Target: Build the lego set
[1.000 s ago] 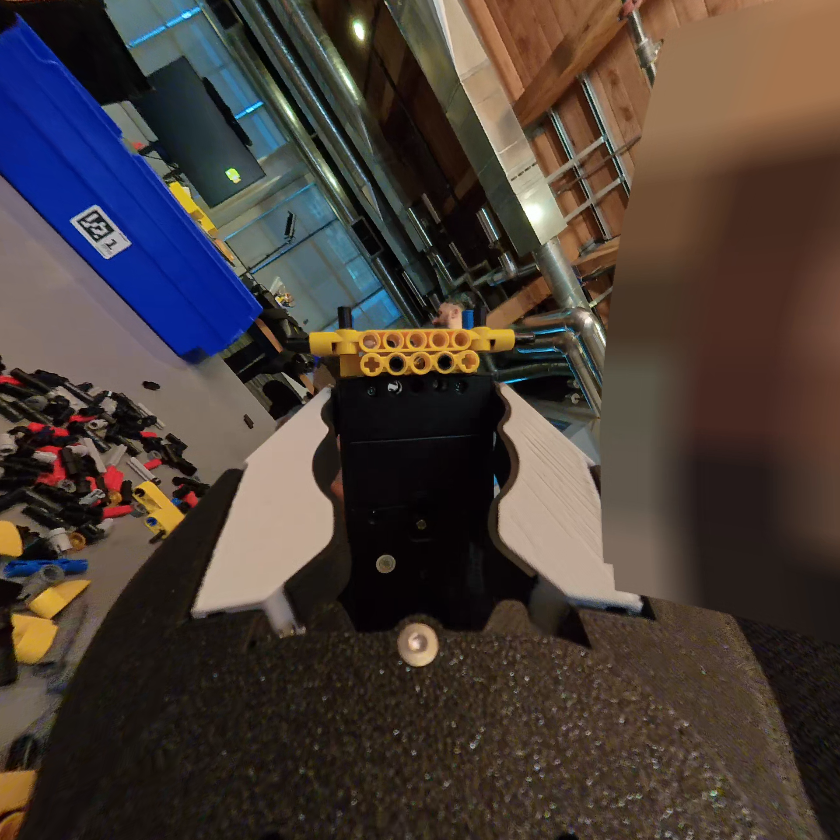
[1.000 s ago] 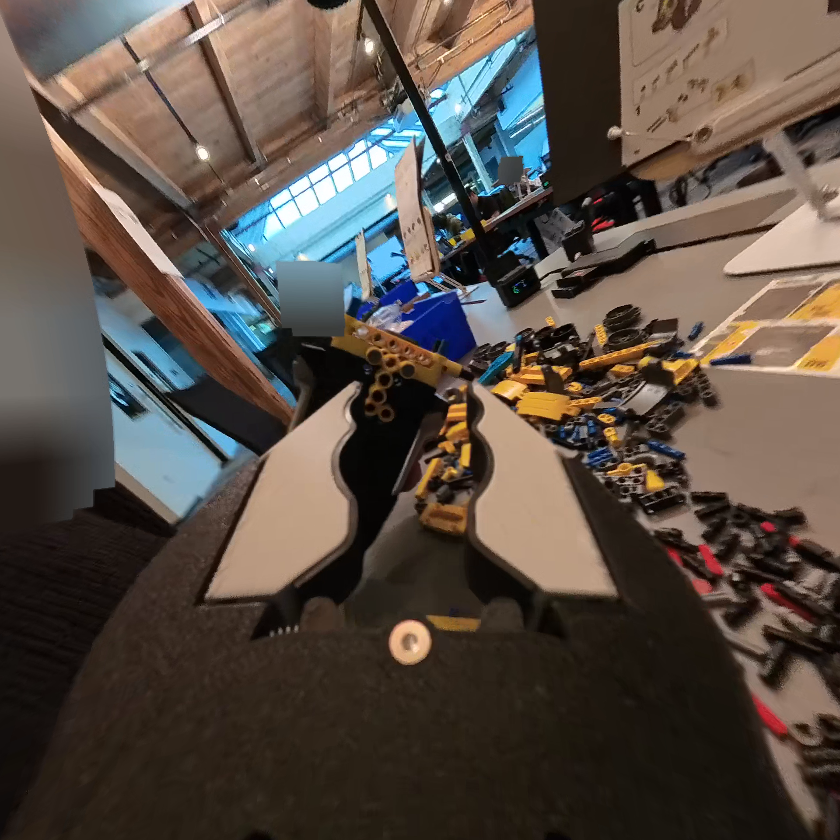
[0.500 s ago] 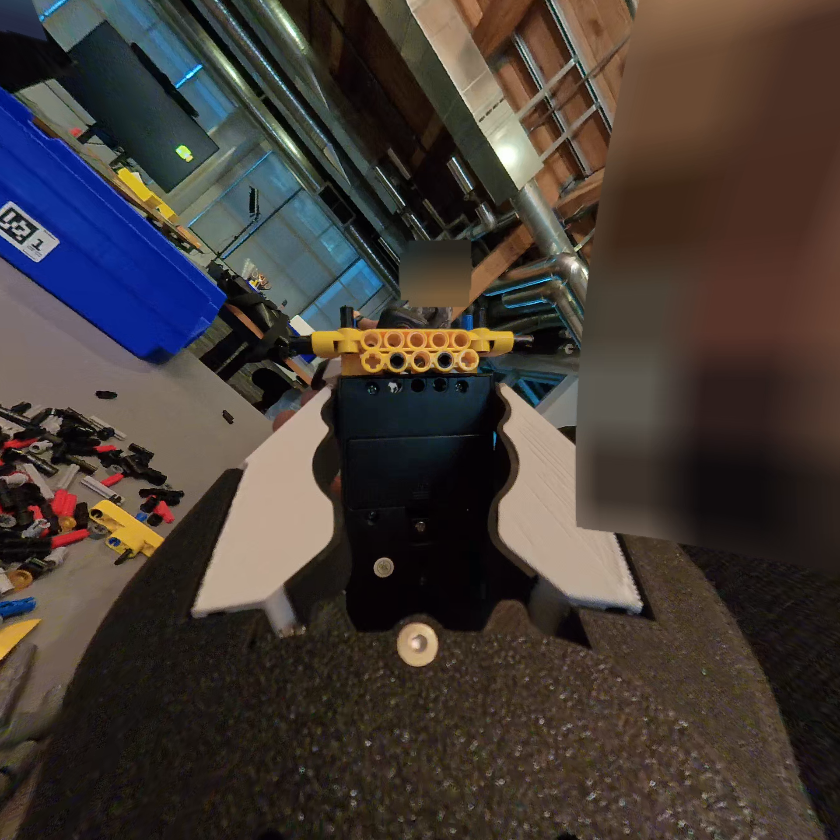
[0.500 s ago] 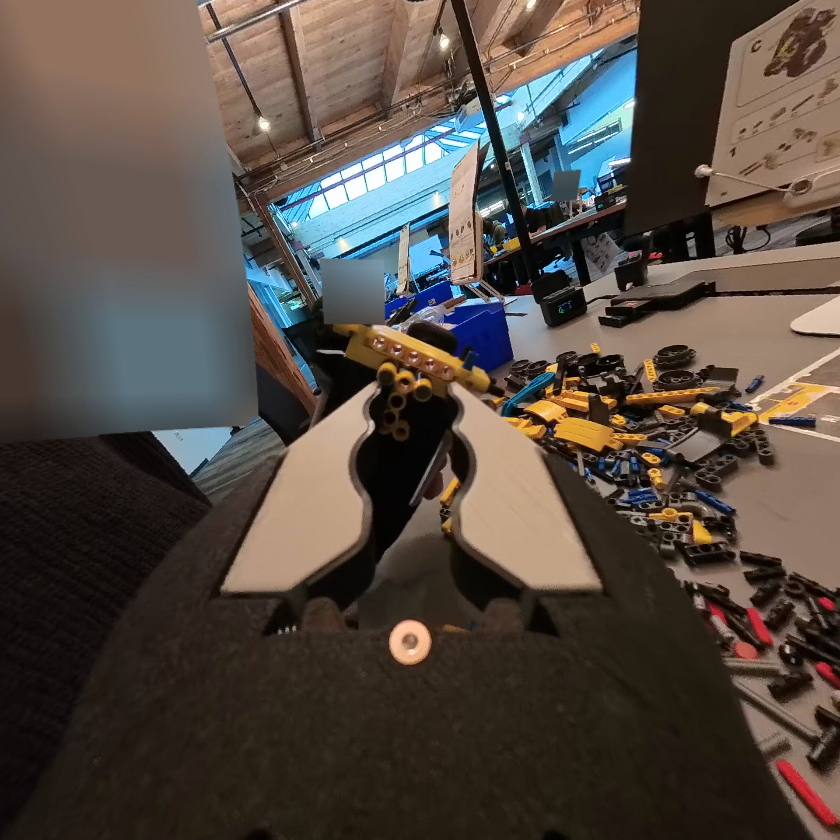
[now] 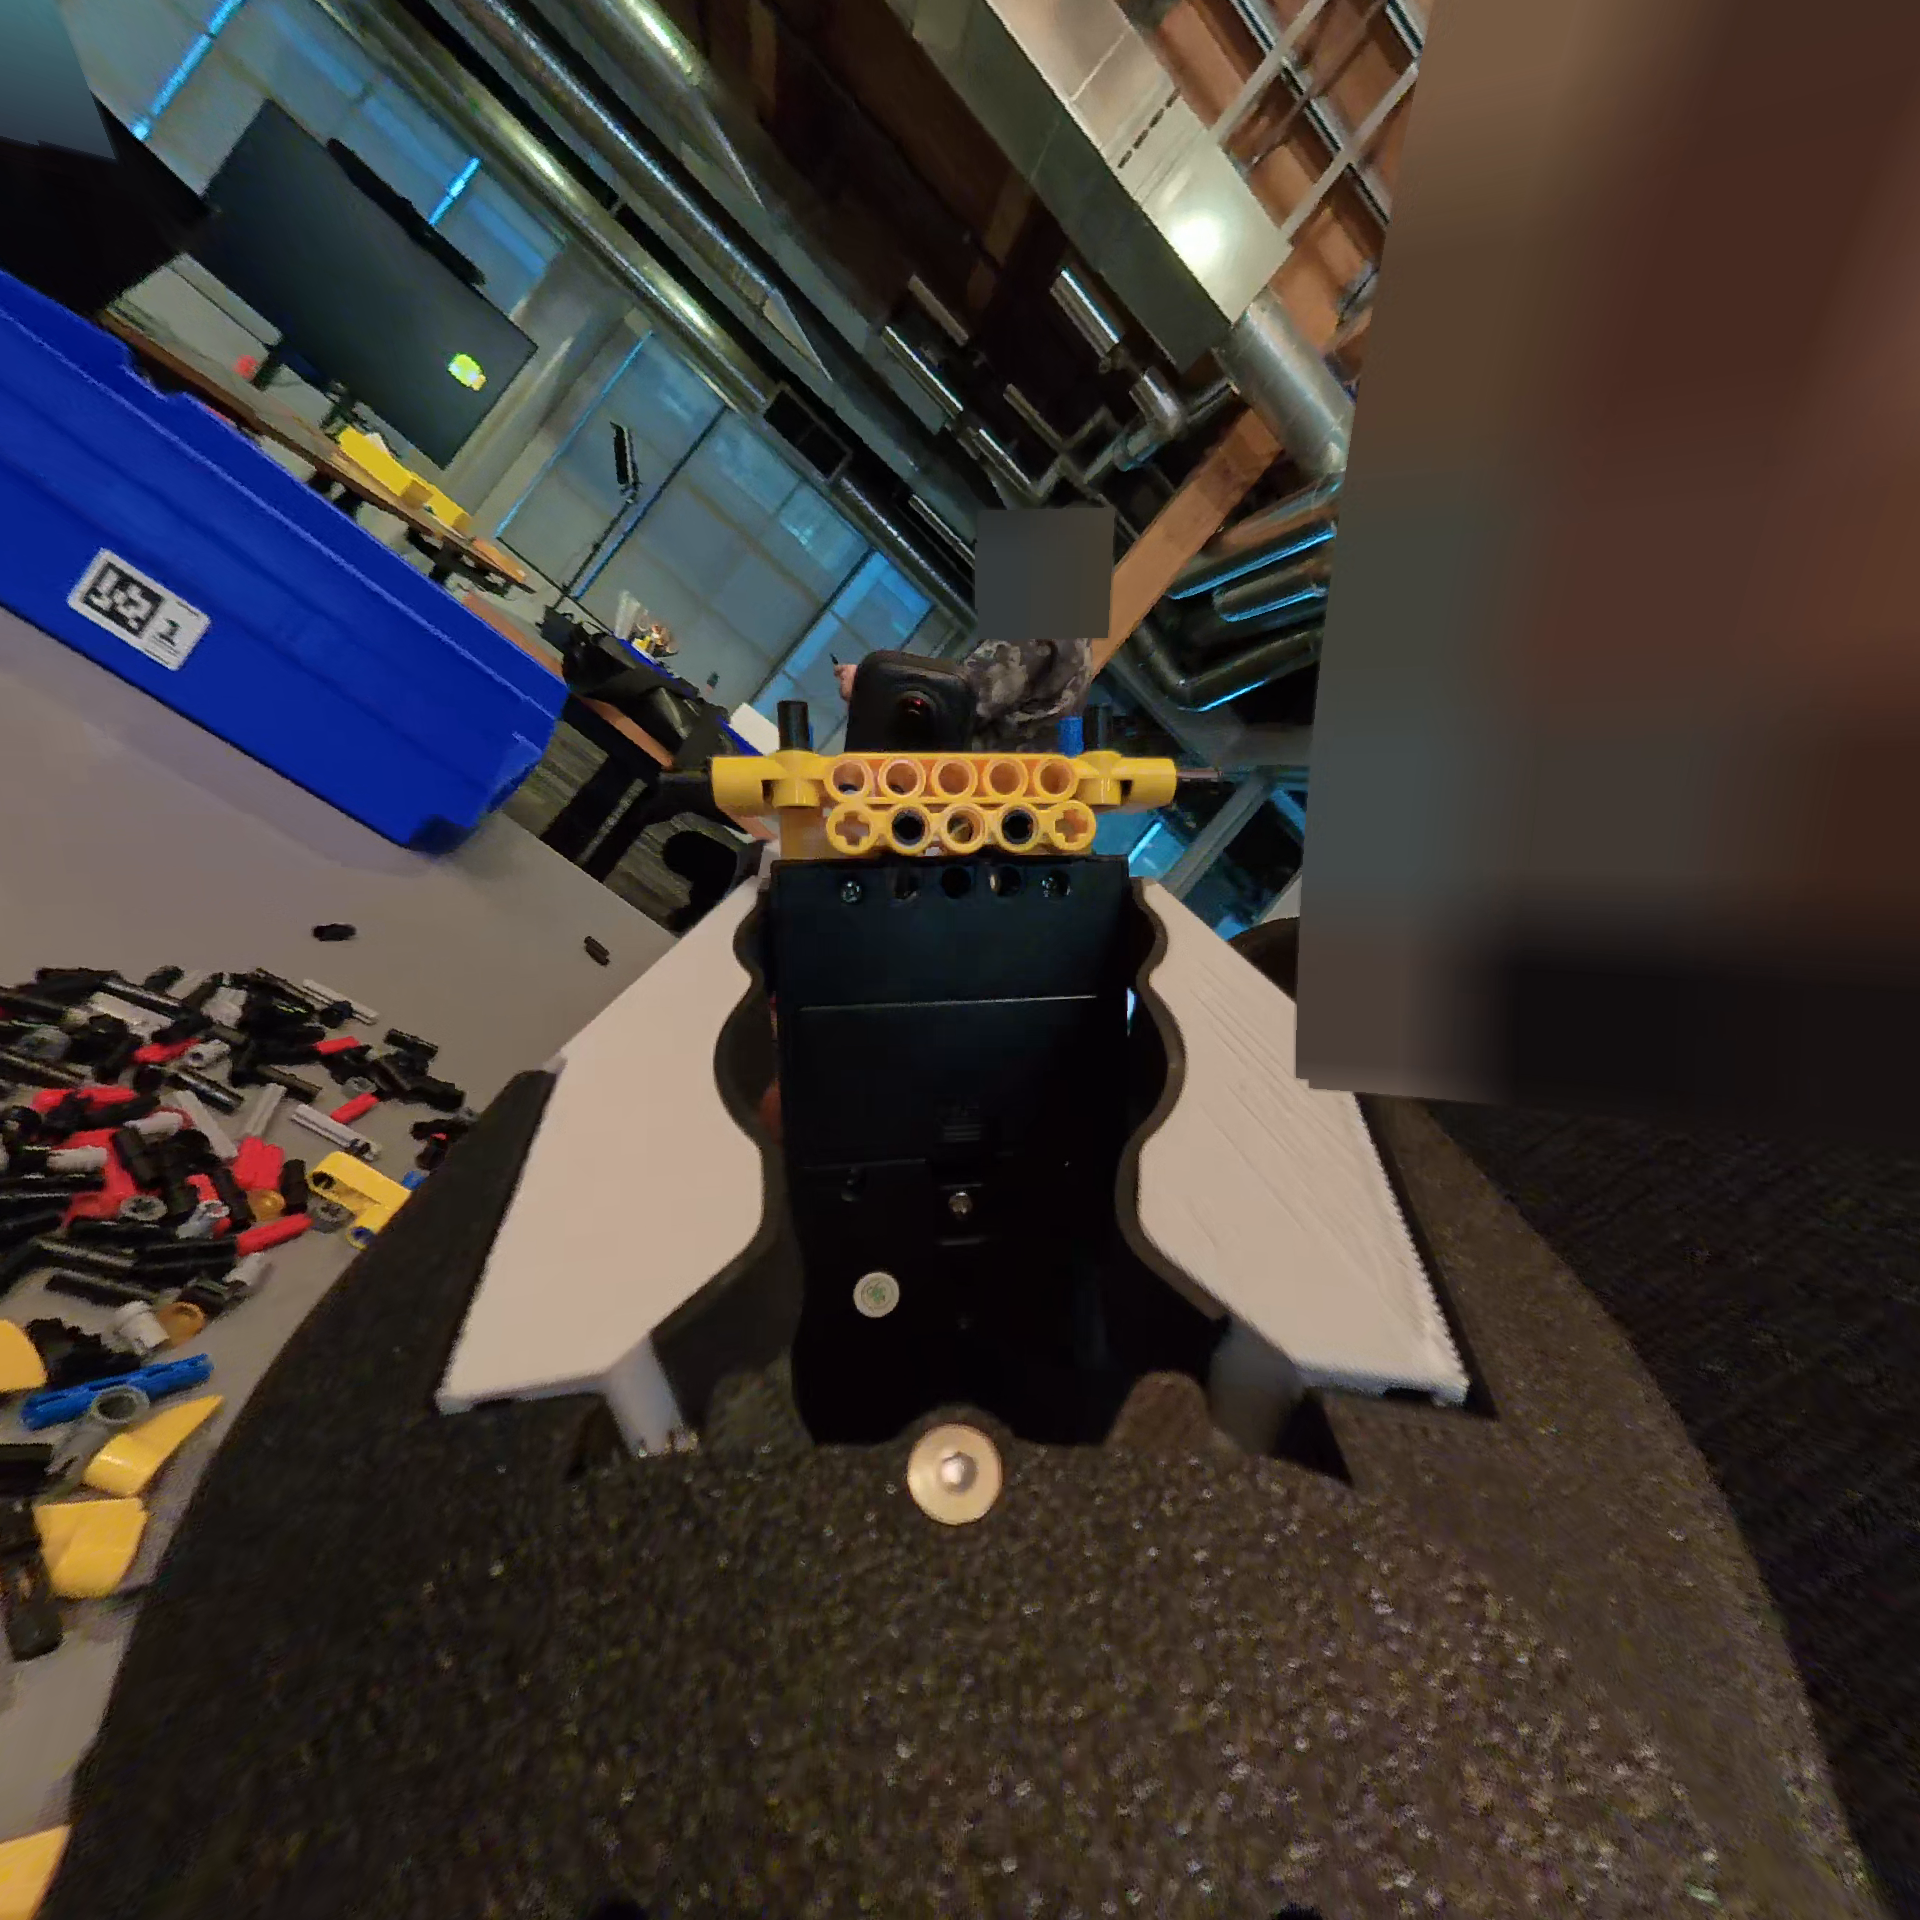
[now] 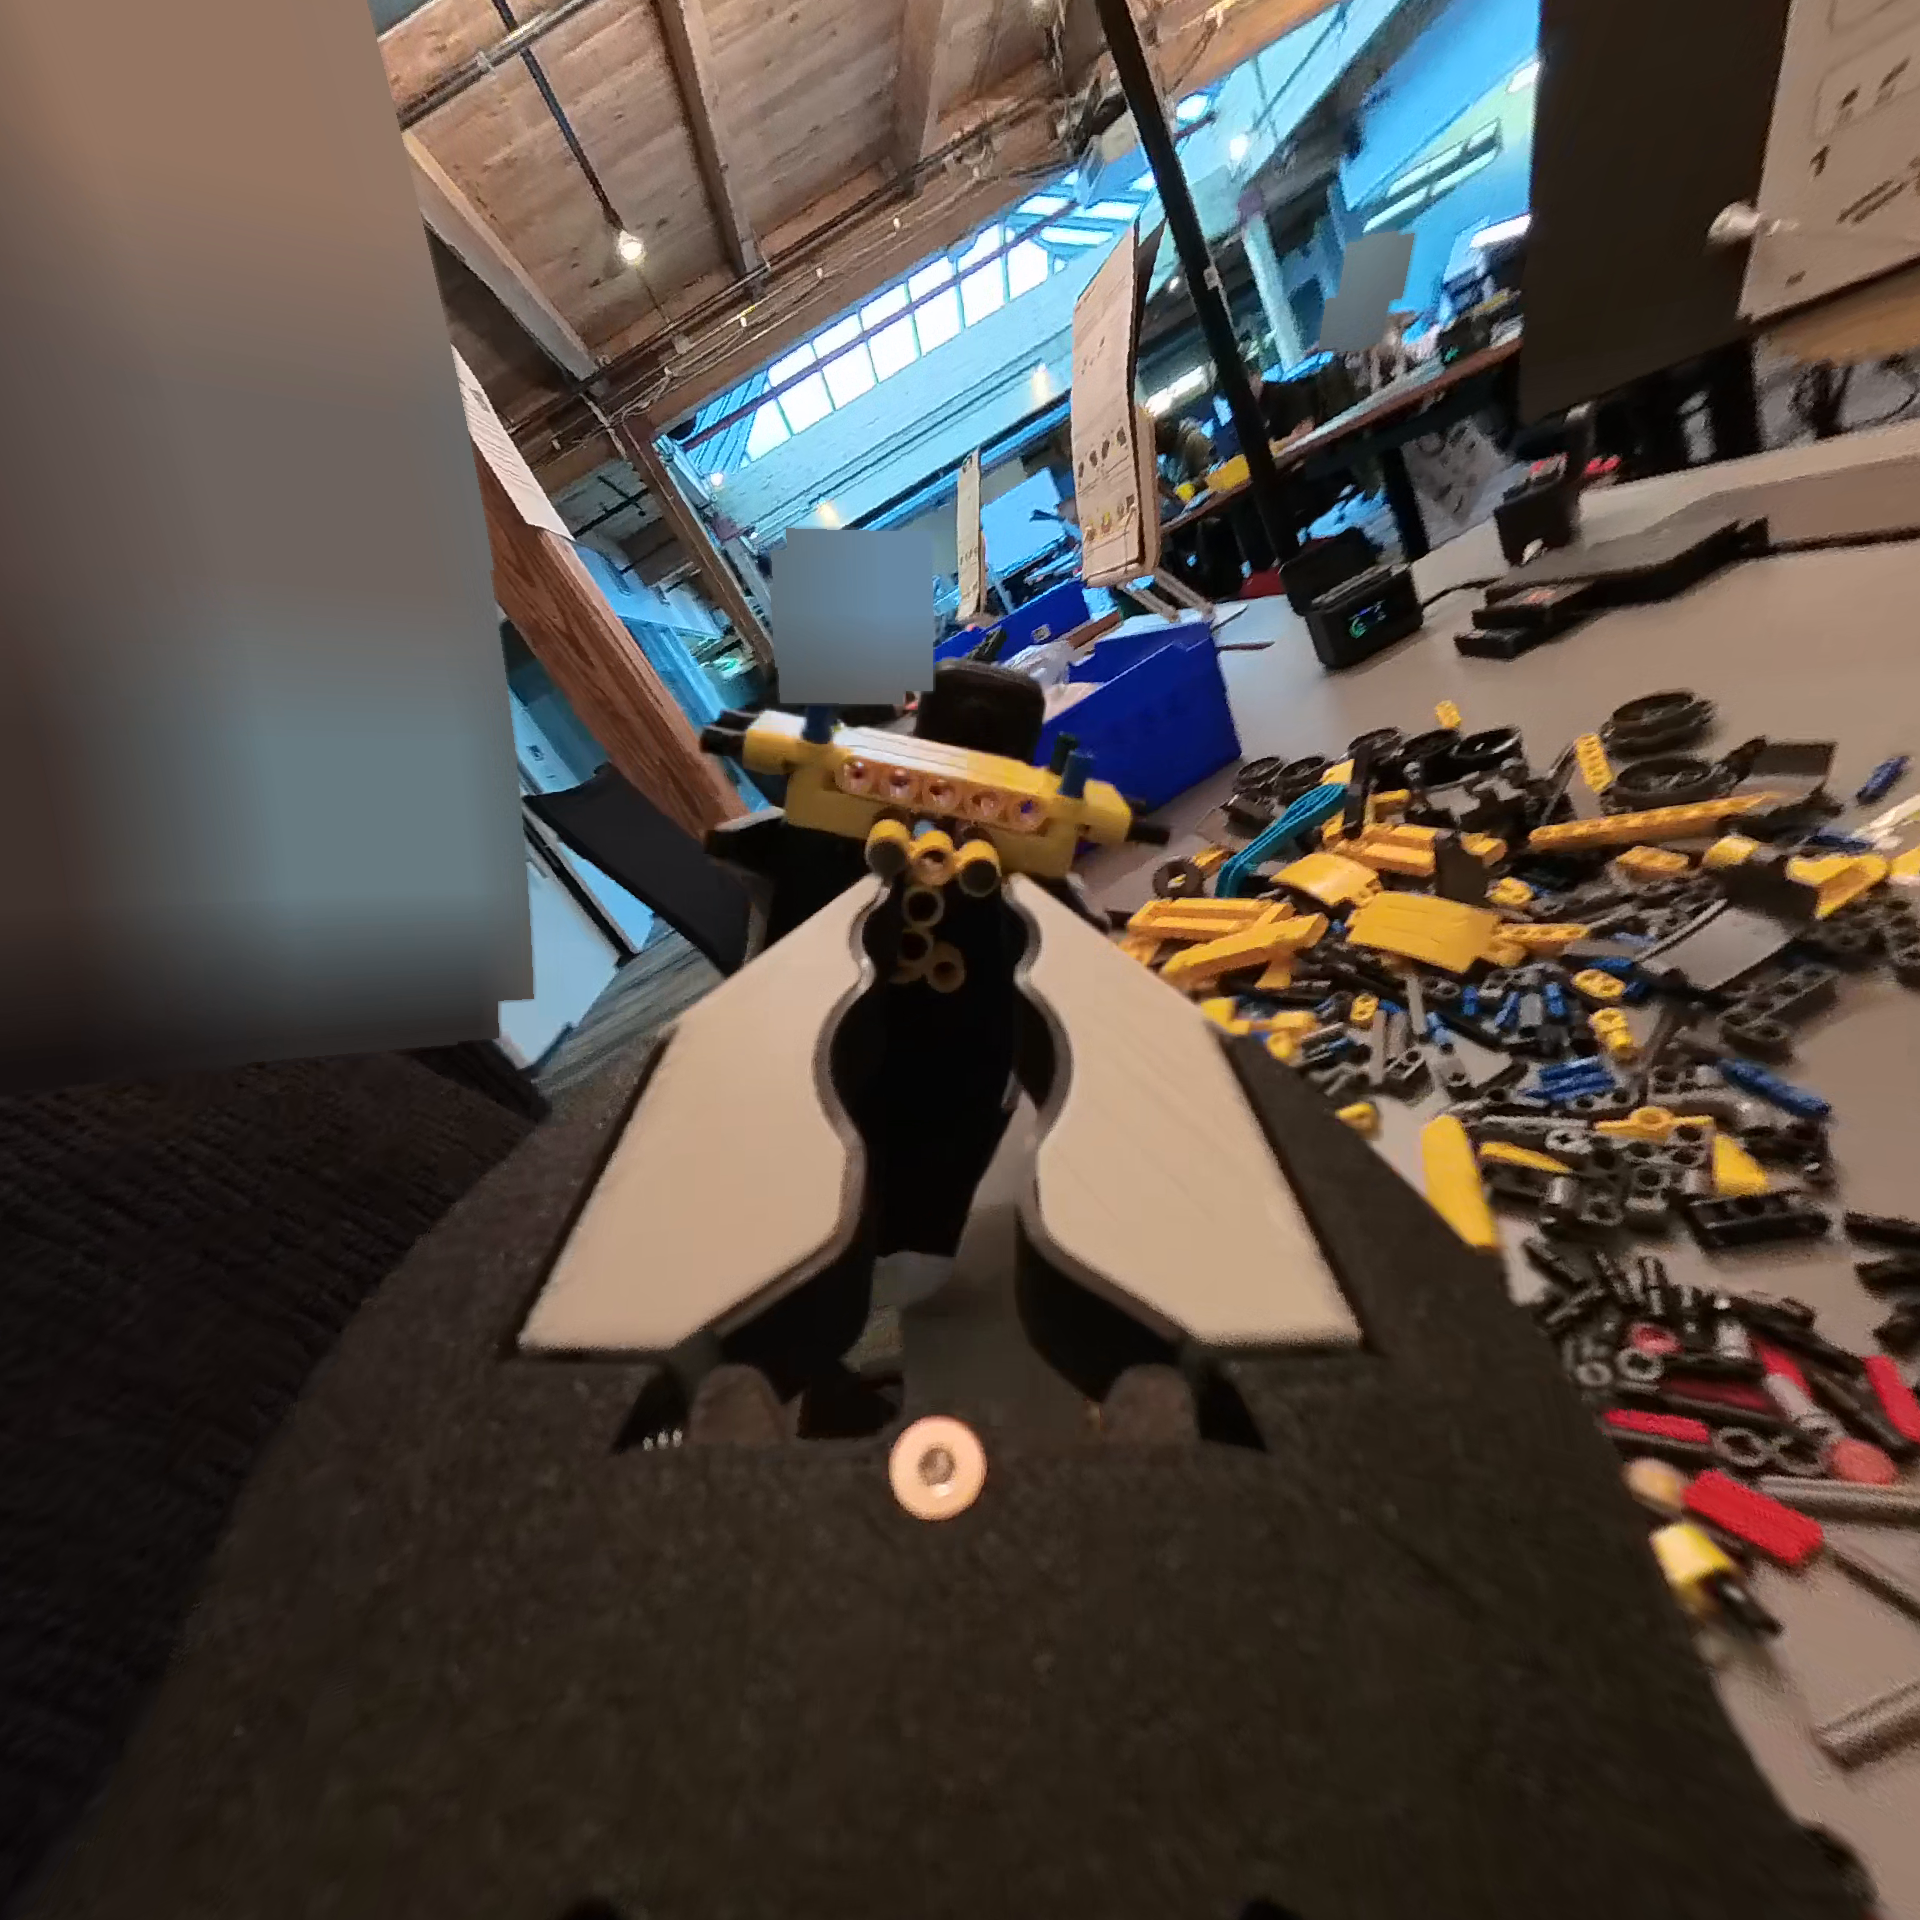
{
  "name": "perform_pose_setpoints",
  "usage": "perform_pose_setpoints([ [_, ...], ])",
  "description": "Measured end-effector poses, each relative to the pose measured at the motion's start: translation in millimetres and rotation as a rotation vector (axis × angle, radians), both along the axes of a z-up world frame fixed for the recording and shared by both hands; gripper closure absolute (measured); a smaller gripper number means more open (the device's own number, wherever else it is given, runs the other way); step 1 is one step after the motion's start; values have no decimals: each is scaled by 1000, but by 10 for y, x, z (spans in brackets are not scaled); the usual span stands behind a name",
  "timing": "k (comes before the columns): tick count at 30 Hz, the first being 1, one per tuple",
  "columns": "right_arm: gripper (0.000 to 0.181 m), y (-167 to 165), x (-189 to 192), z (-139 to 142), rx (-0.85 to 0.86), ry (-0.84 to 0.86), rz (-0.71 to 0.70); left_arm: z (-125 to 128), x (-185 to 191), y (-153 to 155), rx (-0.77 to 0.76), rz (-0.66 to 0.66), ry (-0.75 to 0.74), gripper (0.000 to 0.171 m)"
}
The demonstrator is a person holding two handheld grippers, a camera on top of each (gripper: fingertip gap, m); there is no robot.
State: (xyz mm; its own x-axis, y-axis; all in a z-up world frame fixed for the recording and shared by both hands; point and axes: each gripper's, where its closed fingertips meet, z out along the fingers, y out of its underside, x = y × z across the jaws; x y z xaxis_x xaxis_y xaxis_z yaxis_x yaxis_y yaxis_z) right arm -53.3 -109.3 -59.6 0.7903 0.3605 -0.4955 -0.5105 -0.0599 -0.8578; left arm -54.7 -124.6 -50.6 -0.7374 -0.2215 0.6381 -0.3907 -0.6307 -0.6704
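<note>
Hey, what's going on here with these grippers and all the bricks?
A person works two grippers above a grey table. The left hand-held gripper is clamped on a black block topped with yellow holed beams. The right hand-held gripper pinches a small black-and-yellow piece right by those beams. Loose bricks lie scattered on the table.

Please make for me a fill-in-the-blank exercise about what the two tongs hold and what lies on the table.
1. The left tongs grip a black block whose top beams are ___.
2. The bin on the table is ___.
3. The right tongs hold a small yellow piece with round ___.
Missing words: yellow; blue; holes.
</note>
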Motion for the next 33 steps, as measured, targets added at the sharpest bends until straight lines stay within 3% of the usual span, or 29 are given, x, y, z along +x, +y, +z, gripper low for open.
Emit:
perform_pose_setpoints([
  [4, 174, -18, -69, 20, -14, 99, 82, 3, -19, -9, 40, 14, -24, 106],
  [10, 173, 8, -72, 25, 10, 65, 25, -14, -44, 7, 9, -7, -11, 106],
  [14, 174, 10, -80, -12, -18, 112, 59, -57, -52, 7, -9, 10, 5, 106],
  [19, 175, 37, -77, -59, -30, 259, 72, -90, -39, 68, -97, 113, 28, 106],
  [23, 175, 63, -85, -122, -51, 363, 69, -136, -31, 160, -269, 221, 98, 103],
  [33, 175, 52, -76, -174, -55, 420, 34, -170, -7, 195, -267, 254, 127, 104],
])
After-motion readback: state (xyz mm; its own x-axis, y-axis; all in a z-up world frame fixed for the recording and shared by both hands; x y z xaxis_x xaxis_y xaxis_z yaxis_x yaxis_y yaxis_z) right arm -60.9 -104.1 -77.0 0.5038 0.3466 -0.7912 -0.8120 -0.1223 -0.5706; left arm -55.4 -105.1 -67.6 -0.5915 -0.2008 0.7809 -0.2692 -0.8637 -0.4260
